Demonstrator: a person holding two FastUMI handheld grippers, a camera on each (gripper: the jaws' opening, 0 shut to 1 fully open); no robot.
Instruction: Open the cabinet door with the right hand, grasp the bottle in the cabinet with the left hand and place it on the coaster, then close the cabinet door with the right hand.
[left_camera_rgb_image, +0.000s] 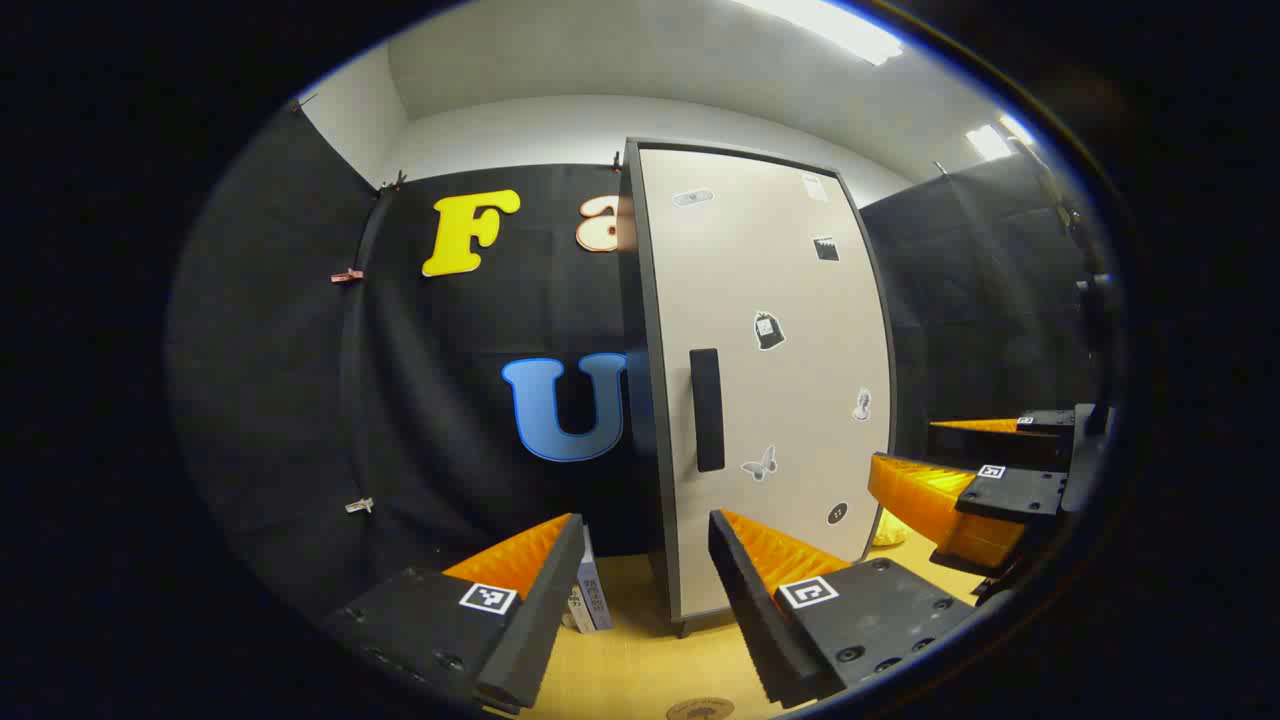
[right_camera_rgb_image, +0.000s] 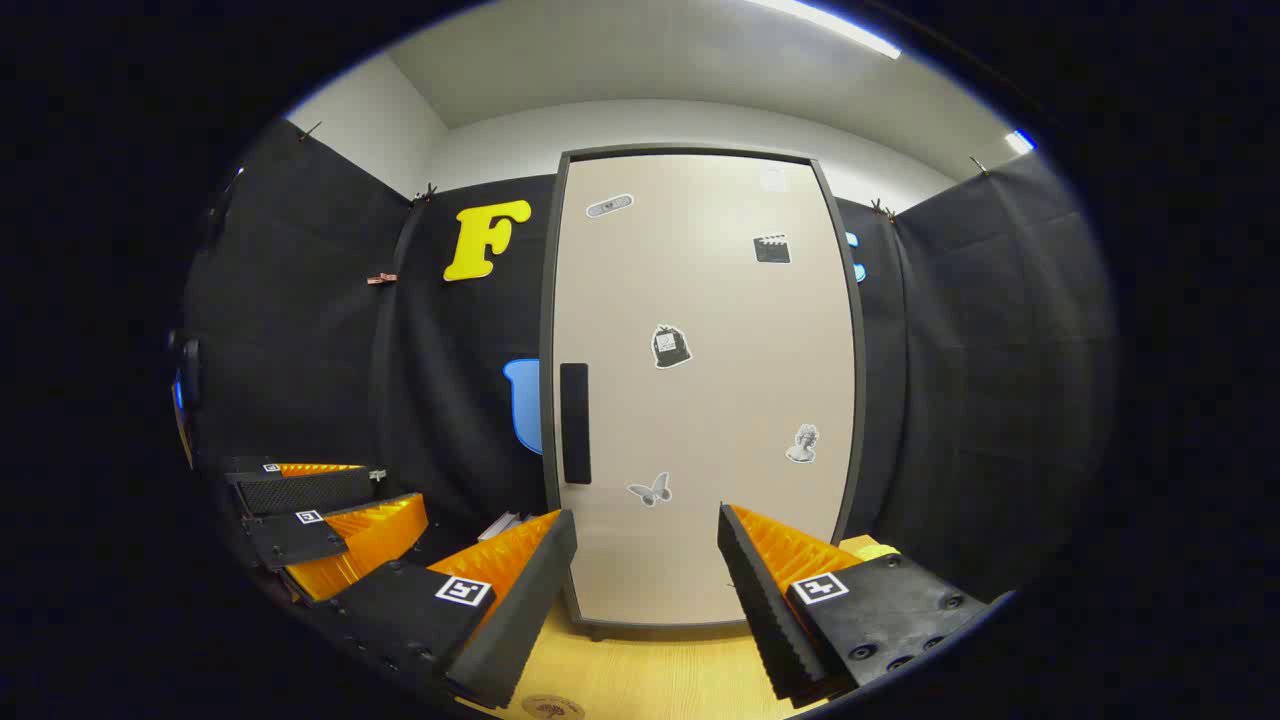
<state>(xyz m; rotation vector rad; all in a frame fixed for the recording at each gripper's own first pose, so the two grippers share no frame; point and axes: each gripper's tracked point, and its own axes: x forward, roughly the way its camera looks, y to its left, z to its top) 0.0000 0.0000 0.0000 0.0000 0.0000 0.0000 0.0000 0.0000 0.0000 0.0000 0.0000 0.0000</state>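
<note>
Both grippers, the left gripper (left_camera_rgb_image: 640, 610) and the right gripper (right_camera_rgb_image: 645, 600), hang spread wide and hold nothing, short of the shut cabinet door (right_camera_rgb_image: 700, 390). Its dark handle (right_camera_rgb_image: 575, 423) runs upright along the door's left edge. A round coaster (left_camera_rgb_image: 700, 709) lies on the wooden table (right_camera_rgb_image: 650, 680) before the door.

You stood in a staged recording booth, not a lived-in home. Ahead of your tools, black cloth (right_camera_rgb_image: 980, 380) hung as walls on three sides, pinned up with small clips (left_camera_rgb_image: 346, 275), and plain white room wall (right_camera_rgb_image: 660, 125) rose above it to a white ceiling with long strip lights (left_camera_rgb_image: 820, 25). Straight before the right tool stood a tall beige cabinet with a dark frame (right_camera_rgb_image: 700, 400), its closed door dotted with small stickers (right_camera_rgb_image: 671, 346) and fitted with a black vertical handle (right_camera_rgb_image: 575, 423). Under both tools lay a light wooden tabletop (right_camera_rgb_image: 650, 675), the single domestic prop set.
</note>
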